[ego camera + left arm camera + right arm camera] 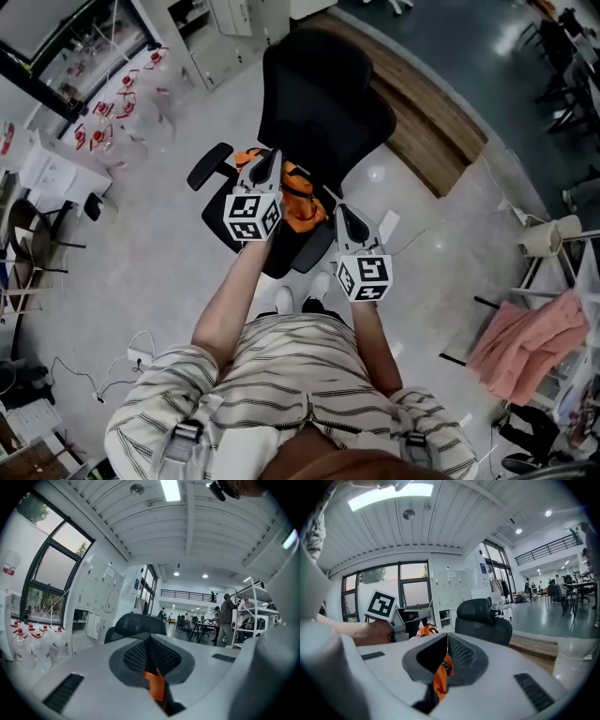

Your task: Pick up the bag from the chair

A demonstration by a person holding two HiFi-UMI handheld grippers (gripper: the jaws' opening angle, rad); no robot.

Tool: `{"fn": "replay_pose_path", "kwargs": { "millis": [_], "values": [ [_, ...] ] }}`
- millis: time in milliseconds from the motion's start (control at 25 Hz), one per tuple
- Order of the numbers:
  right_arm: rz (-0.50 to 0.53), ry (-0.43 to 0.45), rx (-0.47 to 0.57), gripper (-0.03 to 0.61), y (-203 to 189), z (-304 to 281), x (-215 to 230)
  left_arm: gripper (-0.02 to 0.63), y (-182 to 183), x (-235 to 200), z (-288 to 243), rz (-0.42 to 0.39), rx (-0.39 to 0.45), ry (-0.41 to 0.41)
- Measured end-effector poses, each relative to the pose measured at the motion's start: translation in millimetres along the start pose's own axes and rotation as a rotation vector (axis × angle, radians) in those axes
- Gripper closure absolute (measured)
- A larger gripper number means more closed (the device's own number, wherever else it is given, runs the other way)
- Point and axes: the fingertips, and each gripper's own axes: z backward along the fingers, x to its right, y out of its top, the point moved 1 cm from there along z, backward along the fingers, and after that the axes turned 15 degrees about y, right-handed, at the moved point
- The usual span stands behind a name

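Observation:
The orange bag is over the seat of a black office chair; whether it still rests on the seat I cannot tell. My left gripper is at the bag's left top, shut on an orange strap of the bag. At the bag's right side, my right gripper is shut on an orange piece of the bag. The right gripper view also shows the left gripper's marker cube, the bag beside it and the chair back. The chair's headrest fills the middle of the left gripper view.
Several water bottles stand on the floor at the far left. A wooden platform runs behind the chair. A pink cloth hangs on a rack at the right. Cables lie on the floor at the left. People stand far off.

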Motion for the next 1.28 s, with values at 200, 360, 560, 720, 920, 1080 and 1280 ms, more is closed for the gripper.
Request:
{"fn": "replay_pose_path", "kwargs": {
  "millis": [200, 360, 560, 720, 920, 1080, 1280],
  "values": [
    [0.012, 0.014, 0.008, 0.558, 8.7, 1.0, -6.0, 0.591, 11.7, 5.3, 18.7, -0.003, 0.019, -0.014],
    [0.015, 0.016, 0.019, 0.558, 12.3, 3.8, -7.3, 0.591, 18.4, 13.0, 31.4, -0.009, 0.033, -0.032],
    [0.021, 0.016, 0.041, 0.558, 23.1, 9.5, -7.1, 0.591, 30.9, 16.8, 49.1, -0.007, 0.059, -0.038],
    [0.029, 0.014, 0.065, 0.558, 34.8, 14.0, -8.5, 0.592, 42.7, 21.1, 64.3, -0.021, 0.083, -0.065],
    [0.046, 0.022, 0.071, 0.558, 43.3, 12.9, -14.9, 0.591, 43.3, 20.1, 80.7, -0.033, 0.083, -0.083],
    [0.057, 0.028, 0.082, 0.558, 48.9, 12.2, -18.9, 0.591, 40.9, 20.8, 92.6, -0.042, 0.088, -0.096],
    [0.064, 0.041, 0.095, 0.558, 55.1, 13.9, -24.7, 0.592, 44.6, 24.2, 108.8, -0.04, 0.09, -0.099]
  ]
}}
